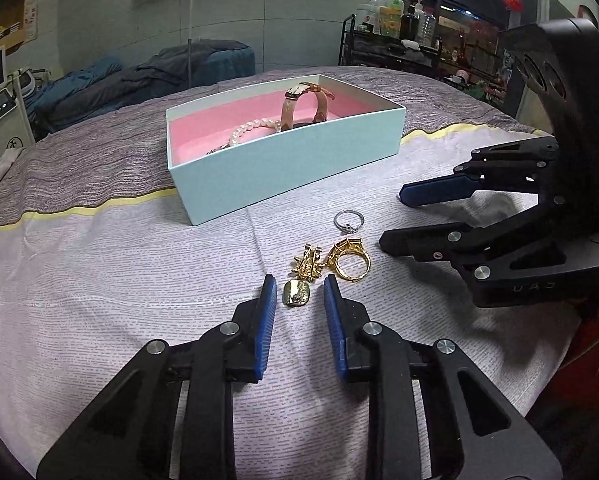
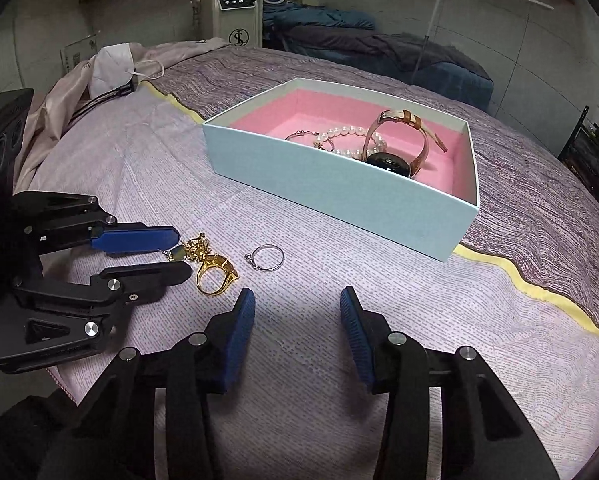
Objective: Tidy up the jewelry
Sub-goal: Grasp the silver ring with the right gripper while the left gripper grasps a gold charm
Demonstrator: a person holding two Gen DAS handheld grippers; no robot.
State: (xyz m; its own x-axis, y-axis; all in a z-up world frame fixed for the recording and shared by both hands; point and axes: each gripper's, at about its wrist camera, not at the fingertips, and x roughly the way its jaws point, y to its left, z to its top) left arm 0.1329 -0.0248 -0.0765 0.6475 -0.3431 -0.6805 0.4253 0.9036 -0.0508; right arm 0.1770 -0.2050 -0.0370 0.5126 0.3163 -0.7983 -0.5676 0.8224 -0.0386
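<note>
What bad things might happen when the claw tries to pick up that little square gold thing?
1. The left claw is open around the square gold charm, but the gold flower piece lies right beside it, so both might get pinched or dragged.
2. The charm lies flat on the soft cloth, so the pads may slip or bunch the fabric.
3. The gold ring nearby may get knocked.
</note>
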